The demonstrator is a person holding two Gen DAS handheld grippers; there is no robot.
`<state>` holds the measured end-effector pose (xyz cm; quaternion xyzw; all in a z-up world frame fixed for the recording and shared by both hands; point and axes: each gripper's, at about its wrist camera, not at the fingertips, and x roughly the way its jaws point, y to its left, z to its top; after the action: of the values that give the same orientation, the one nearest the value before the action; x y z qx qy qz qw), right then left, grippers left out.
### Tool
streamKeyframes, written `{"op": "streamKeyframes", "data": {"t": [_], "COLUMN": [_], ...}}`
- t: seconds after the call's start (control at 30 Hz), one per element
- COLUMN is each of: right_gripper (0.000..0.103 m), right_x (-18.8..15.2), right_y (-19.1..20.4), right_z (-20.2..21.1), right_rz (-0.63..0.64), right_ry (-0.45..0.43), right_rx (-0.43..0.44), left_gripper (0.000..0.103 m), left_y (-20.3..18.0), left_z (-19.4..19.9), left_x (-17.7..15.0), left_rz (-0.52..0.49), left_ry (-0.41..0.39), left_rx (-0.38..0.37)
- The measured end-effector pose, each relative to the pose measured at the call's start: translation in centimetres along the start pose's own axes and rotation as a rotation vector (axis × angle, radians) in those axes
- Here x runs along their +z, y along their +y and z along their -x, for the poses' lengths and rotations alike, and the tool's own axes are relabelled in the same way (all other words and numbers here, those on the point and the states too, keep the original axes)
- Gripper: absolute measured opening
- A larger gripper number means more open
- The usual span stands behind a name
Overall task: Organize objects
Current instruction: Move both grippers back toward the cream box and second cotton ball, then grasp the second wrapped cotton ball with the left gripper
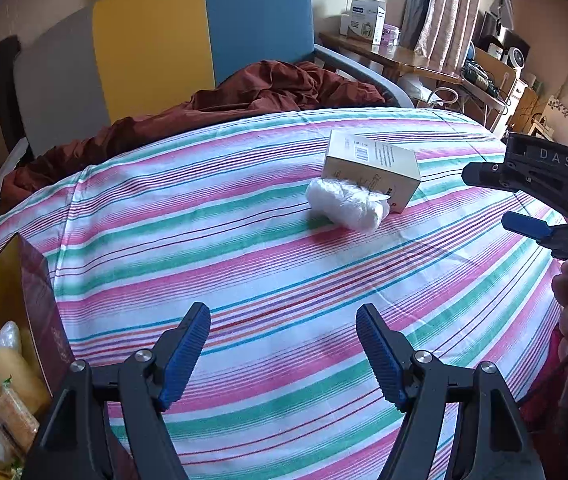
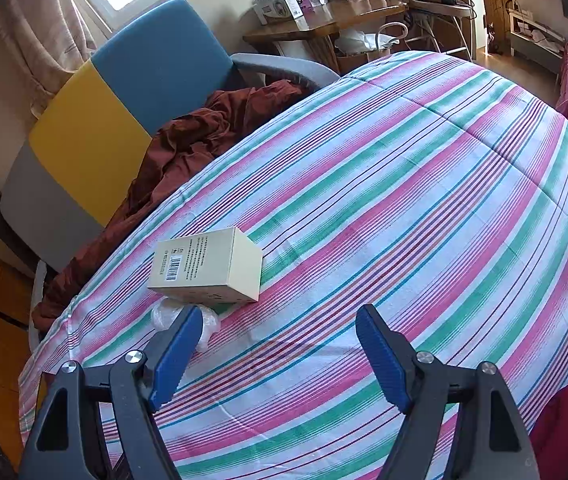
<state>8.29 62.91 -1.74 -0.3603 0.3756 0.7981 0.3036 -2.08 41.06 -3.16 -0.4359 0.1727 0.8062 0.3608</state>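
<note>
Both your grippers are released and carry nothing: the left gripper (image 1: 283,344) hangs with jaws apart over bare striped bedspread (image 1: 244,264), and the right gripper (image 2: 280,346) does the same, its left finger (image 2: 176,348) overlapping the white plastic-wrapped bundle (image 2: 208,322) in view, though contact cannot be told. Items still loose on the spread: a cream carton (image 1: 371,170) with a barcode, lying on its side, and the white bundle (image 1: 347,202) touching its near face. The likely destination, judged from its contents, is the dark red box (image 1: 40,312) at the left edge of the left wrist view, already holding wrapped snacks (image 1: 8,380). Risks from here: the bundle sits pressed against the carton, so closing on one may shove the other, and the carton could skid on the soft cloth toward the far edge where the rust-brown blanket (image 1: 244,92) lies. The crinkly wrap may slip or pinch thin between the pads. The carton looks wide for the jaws if taken across its long face; approach the narrow side. The bedspread gives underfoot, so pressing down could snag fabric in the fingers. Your two grippers are near each other in the left wrist view; converging on the same pair risks a clash.
</note>
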Motion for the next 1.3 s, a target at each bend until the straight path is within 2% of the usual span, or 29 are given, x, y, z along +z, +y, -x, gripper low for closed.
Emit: {"op": "streamKeyframes", "data": {"t": [0.27,0.4,0.47,0.6,0.8,1.0,1.03,1.07,1.1,1.2,1.3], "right_gripper": [0.08,0.08,0.08,0.081,0.081,0.081,0.081,0.081,0.081,0.081,0.081], "right_x": [0.1,0.1,0.1,0.1,0.2,0.1,0.1,0.1,0.1,0.1,0.1], "right_y": [-1.3,-1.7,-1.7,-1.7,-1.7,-1.7,-1.7,-1.7,-1.8,-2.0,-2.0], "right_z": [0.4,0.2,0.1,0.1,-0.2,-0.6,-0.7,-0.8,-0.9,-1.2,-1.4], "right_rz": [-0.059,-0.077,-0.076,-0.079,-0.076,-0.072,-0.072,-0.071,-0.069,-0.07,-0.063], "right_ry": [-0.023,-0.011,-0.01,-0.004,0.005,0.018,0.022,0.023,0.024,0.036,0.034], "right_rx": [0.031,0.048,0.051,0.064,0.07,0.064,0.062,0.062,0.057,0.049,0.041], "left_gripper": [0.076,0.074,0.069,0.066,0.064,0.065,0.058,0.048,0.045,0.037,0.037], "left_y": [-1.8,-1.5,-1.1,-0.9,-1.3,-2.1,-2.0,-1.8,-1.6,-1.5,-1.4], "left_z": [-2.0,-3.4,-3.8,-4.7,-7.0,-11.2,-11.7,-12.2,-12.2,-11.6,-10.4], "left_x": [2.2,3.5,4.2,5.6,7.7,8.8,8.9,8.9,8.9,8.2,6.5], "left_rz": [-0.015,0.047,0.093,0.151,0.207,0.221,0.23,0.236,0.233,0.183,0.121], "left_ry": [0.007,0.038,0.037,0.035,0.033,0.095,0.096,0.098,0.078,0.053,0.036], "left_rx": [-0.023,-0.069,-0.101,-0.147,-0.152,-0.136,-0.139,-0.13,-0.112,-0.123,-0.12]}}
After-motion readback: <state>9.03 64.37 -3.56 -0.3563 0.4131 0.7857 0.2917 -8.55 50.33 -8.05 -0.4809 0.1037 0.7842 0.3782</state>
